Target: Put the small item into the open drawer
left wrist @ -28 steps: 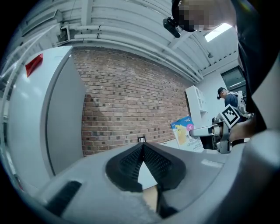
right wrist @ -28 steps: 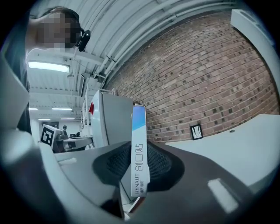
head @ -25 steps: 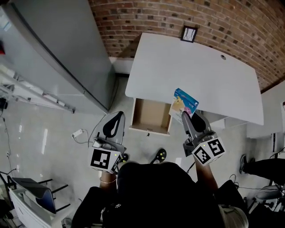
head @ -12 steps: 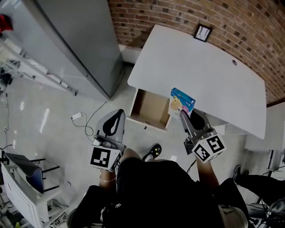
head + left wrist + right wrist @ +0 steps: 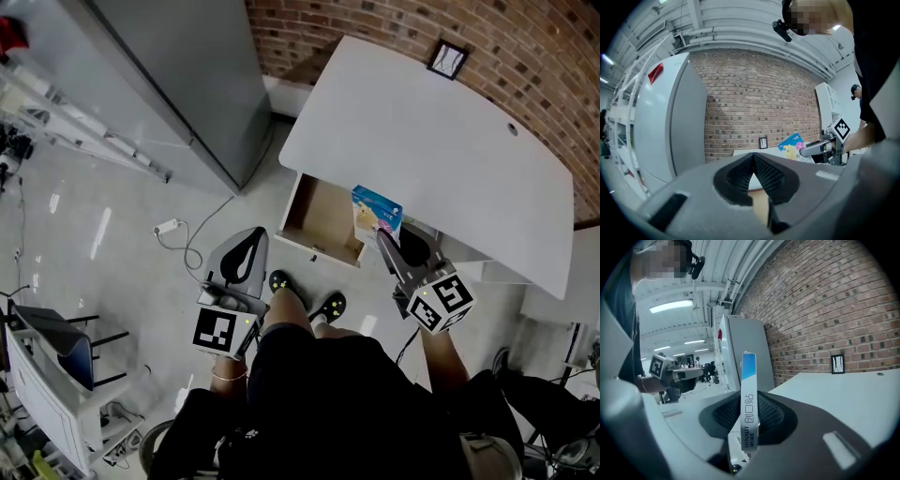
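- The small flat box (image 5: 377,214), blue and white, stands on edge in the right gripper (image 5: 386,242), whose jaws are clamped on its lower part.
- From above, the box hangs by the right-hand side of the open drawer (image 5: 314,251), close to the front edge of the white desk (image 5: 441,159).
- The drawer is pulled out from under the desk, showing its brown inside.
- The left gripper (image 5: 242,258) is held to the left of the drawer, jaws pressed together on nothing, well apart from the box.
- Behind the desk is a brick wall (image 5: 375,28) with a small framed picture (image 5: 448,59). A grey cabinet (image 5: 178,75) stands at the left, and a white cable (image 5: 178,239) trails over the floor.
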`<state>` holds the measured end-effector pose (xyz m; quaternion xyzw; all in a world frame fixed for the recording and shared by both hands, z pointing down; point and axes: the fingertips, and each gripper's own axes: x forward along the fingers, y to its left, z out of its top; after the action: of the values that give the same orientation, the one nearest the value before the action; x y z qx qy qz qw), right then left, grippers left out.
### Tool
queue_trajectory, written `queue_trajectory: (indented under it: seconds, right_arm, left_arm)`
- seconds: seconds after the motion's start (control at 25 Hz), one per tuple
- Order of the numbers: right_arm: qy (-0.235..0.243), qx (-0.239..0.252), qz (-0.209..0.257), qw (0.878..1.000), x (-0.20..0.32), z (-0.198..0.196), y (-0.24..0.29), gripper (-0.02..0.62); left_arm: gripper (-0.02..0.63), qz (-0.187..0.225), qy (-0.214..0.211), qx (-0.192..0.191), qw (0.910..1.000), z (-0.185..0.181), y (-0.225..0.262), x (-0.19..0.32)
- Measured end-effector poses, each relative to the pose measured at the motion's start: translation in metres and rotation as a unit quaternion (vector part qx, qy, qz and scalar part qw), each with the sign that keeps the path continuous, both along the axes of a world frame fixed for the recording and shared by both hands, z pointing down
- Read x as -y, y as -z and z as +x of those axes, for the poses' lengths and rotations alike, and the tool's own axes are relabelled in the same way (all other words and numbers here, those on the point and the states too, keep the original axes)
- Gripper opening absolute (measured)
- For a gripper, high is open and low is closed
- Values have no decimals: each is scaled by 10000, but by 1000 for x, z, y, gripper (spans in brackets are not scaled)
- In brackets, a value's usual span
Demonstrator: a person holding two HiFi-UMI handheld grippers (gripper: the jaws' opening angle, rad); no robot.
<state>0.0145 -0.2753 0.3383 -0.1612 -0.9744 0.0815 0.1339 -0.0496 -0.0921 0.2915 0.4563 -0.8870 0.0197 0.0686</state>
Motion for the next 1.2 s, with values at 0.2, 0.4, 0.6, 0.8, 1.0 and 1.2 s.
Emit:
queue_trajectory:
  seconds: [0.2, 0.4, 0.6, 0.8, 1.0, 1.2]
  right_arm:
    - [162, -294, 178, 9993, -7, -16, -24, 100]
    - [458, -684, 406, 9958, -13, -33, -54, 100]
    - [827, -1140, 777, 9870, -20, -47, -95, 100]
    - [1126, -1522, 957, 9772, -31, -56, -138, 100]
    - [1228, -1812, 997, 9706, -37, -61, -172, 100]
    - [1298, -2026, 1071, 9647, -37, -67, -203, 100]
  left_arm:
    - [-9, -2, -73, -177, 9998, -19, -9, 2]
    - [-9, -100, -59, -238, 9996, -40, -18, 3]
    - [-9, -204, -50, -435, 9988, -52, -37, 0]
    - [-9, -292, 21, -616, 9977, -63, -62, -6]
    - [-9, -375, 78, -740, 9965, -72, -83, -15]
    - [-9, -440, 136, -862, 9952, -77, -105, -18]
